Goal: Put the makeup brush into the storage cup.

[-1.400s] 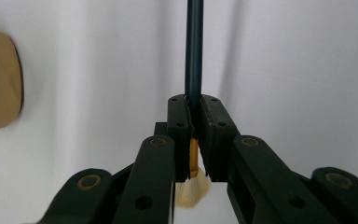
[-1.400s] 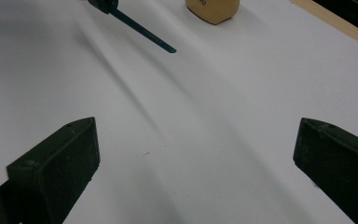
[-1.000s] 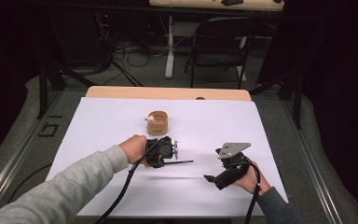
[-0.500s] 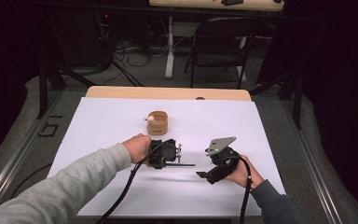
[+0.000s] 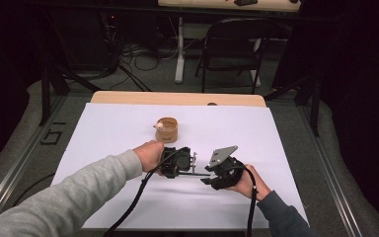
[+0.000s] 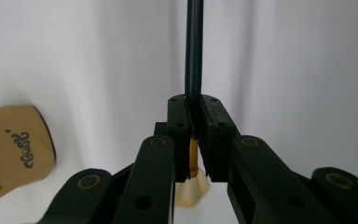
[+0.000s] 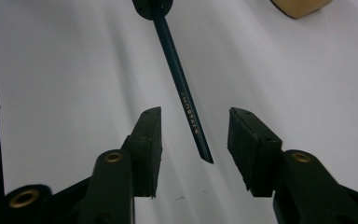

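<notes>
The left gripper [image 5: 193, 163] is clamped tight on a thin dark brush [image 7: 185, 98]. In the left gripper view, the pale bristles [image 6: 192, 190] sit near the camera, below the pads, and the dark handle [image 6: 194, 46] runs straight away from the jaws. So the left gripper holds the brush near its bristle end.

In the high view, the brush [image 5: 200, 174] lies flat and low over the white sheet [image 5: 118, 128], pointing from the left gripper toward the right gripper [image 5: 208, 180]. Its long line runs sideways across the table.

The right gripper is just beside the free end of the brush. Its jaws are apart but have just been closing in. In the right gripper view, the pointed tip of the handle sits between the two pads [image 7: 148, 135], and neither pad touches it yet. The handle slants away from that gripper, up toward the left gripper at the far end.

The right gripper is the nearer one to the free end, so it looks ready to pinch there.

Farther off than the brush, a small tan cup [image 5: 167, 129] stands on the sheet, well apart from both grippers.
</notes>
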`<action>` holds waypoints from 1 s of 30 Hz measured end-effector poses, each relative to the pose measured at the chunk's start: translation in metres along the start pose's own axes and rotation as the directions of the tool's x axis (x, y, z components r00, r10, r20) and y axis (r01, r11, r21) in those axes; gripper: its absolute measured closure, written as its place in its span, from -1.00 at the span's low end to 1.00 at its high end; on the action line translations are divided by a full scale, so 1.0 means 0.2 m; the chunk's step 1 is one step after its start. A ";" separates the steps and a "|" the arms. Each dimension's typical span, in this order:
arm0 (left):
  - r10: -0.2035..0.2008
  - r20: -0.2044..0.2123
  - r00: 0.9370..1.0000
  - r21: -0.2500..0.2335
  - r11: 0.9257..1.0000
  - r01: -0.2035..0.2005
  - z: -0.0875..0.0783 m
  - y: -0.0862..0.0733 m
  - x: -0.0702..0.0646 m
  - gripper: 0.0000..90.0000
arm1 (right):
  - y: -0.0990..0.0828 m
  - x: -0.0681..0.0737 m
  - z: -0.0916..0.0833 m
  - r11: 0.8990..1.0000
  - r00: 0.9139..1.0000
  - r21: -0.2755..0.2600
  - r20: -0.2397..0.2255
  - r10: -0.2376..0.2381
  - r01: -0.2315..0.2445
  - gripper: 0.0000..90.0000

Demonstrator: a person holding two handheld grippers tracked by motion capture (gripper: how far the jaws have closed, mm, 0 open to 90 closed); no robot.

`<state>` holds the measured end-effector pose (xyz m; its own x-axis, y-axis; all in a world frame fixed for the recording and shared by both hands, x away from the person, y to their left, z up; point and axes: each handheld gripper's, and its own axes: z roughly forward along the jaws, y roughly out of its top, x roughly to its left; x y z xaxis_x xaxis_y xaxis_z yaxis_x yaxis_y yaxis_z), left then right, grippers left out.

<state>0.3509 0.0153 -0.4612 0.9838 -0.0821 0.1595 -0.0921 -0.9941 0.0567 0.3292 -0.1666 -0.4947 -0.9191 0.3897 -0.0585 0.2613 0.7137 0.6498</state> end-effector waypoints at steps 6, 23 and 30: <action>0.021 -0.007 1.000 0.000 1.000 -0.021 0.00 0.02 -0.01 0.85 | 0.01 0.01 0.02 1.000 1.000 -0.014 -0.009 -0.001 0.000 0.49; 0.071 -0.031 0.997 0.023 0.997 -0.071 -0.01 0.04 -0.03 0.85 | 0.01 0.02 0.05 1.000 0.999 -0.006 -0.035 -0.019 0.019 0.78; 0.085 -0.029 0.996 0.038 0.996 -0.084 0.00 0.05 -0.03 0.82 | 0.01 0.04 0.05 0.997 0.995 -0.007 -0.067 -0.075 0.075 0.88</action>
<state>0.3449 0.0066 -0.4609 0.9675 -0.1638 0.1928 -0.1681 -0.9857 0.0061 0.3263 -0.1564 -0.5025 -0.9539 0.2949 -0.0564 0.1895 0.7369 0.6489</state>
